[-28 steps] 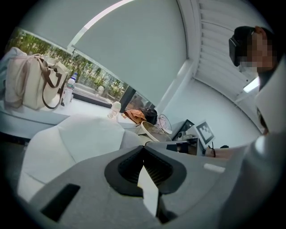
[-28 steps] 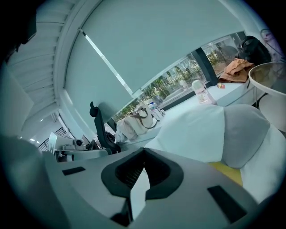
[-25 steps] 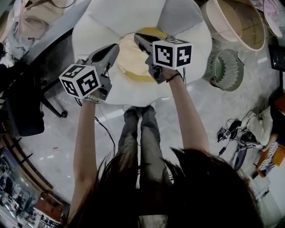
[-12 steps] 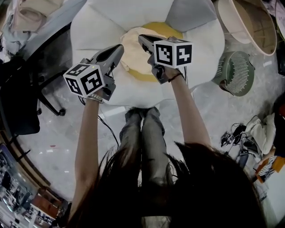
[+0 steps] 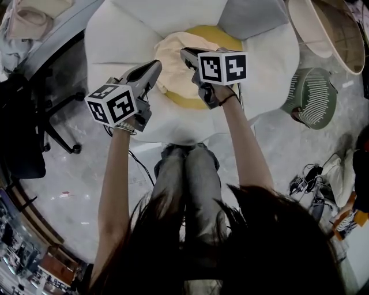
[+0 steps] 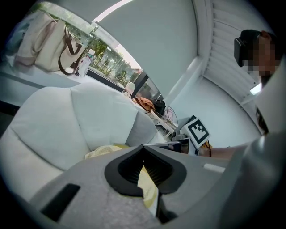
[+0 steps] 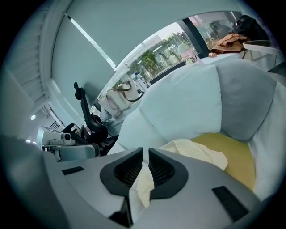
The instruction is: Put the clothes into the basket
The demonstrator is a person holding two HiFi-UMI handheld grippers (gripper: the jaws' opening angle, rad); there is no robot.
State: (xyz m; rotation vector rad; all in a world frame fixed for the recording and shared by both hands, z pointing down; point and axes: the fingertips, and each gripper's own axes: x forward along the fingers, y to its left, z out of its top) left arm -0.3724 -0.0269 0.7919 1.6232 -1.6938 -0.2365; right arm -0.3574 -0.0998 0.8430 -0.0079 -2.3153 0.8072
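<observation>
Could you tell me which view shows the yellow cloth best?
The head view: nearly the whole cloth shows. The right gripper view gives one pinched corner and a fold, the left only a pinched strip.

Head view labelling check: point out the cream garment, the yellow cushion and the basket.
cream garment [image 5: 172,64], head view, middle folds
yellow cushion [image 5: 222,36], head view, upper edge
basket [image 5: 337,31], head view, inner wall

White petal-shaped armchair [image 5: 115,40] with yellow seat [image 5: 222,36] and one grey petal [image 5: 253,17]. Black office chair [image 5: 26,132] just left of it on pale floor [image 5: 75,190]. Green slatted bin [image 5: 314,98] to the right, cables [image 5: 305,183] nearer. Beige bag [image 6: 44,42] and bottle [image 6: 83,65] on table [image 6: 22,85] behind.
</observation>
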